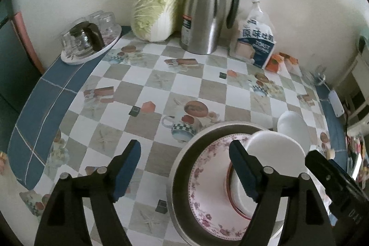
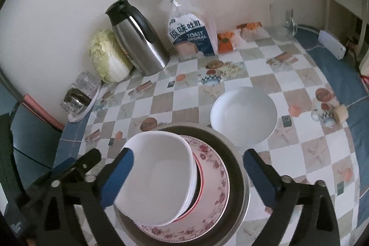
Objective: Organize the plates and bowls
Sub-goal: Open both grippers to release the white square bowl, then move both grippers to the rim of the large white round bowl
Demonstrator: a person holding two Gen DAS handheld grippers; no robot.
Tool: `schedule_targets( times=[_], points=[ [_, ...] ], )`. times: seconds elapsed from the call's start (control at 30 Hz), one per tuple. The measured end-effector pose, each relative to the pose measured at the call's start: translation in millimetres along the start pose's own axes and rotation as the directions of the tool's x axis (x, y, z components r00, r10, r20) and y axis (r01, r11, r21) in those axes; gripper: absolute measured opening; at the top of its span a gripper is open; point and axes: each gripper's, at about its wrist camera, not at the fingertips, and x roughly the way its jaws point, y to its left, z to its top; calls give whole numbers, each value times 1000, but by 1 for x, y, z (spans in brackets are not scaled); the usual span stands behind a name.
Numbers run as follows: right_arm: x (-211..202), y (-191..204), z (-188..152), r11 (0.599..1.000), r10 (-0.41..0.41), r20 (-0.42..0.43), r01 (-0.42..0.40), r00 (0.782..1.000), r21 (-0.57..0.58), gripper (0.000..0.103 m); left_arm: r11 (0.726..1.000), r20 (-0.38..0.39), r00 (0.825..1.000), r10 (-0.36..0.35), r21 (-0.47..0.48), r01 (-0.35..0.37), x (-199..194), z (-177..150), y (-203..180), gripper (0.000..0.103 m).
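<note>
Right claw (image 2: 188, 174) is spread wide with nothing clamped, its left pad right up against the rim of the square white bowl (image 2: 159, 179), which sits a bit tilted on a red-rimmed dish (image 2: 200, 186) atop the floral plate (image 2: 216, 197) inside the metal pan (image 2: 238, 176). Left claw (image 1: 184, 167) is apart too, gripping nothing, with that stack off toward its right finger. Just past the pan there's a round white bowl (image 2: 244, 117) on the checkered table (image 2: 184, 107), with the steel jug (image 2: 140, 45), cabbage (image 2: 108, 59) and toast bag (image 2: 191, 34) way back by the wall.

Left gripper (image 1: 184, 168) & right gripper (image 2: 188, 173) both point steeply down, jaws spread wide (nothing pinched), side by side.
</note>
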Motion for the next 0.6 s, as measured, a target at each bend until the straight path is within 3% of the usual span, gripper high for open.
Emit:
schedule_targets(
  times=[0.13,0.23,0.43,0.6],
  points=[
    [0,3,0,997,-66,19,67,998,-34,100,1000,15,1000,15,-22,-15,-1,2,6,81],
    [1,1,0,997,-65,22,65,998,-34,102,1000,40,999,8,-23,-7,-4,3,8,91],
    [-4,0,1,993,-100,79,104,992,-51,103,999,126,992,-29,-30,34,-13,6,9,99],
    [-7,-4,4,992,-113,84,117,990,-43,103,998,177,983,-41,-31,47,-18,8,9,100]
  ],
)
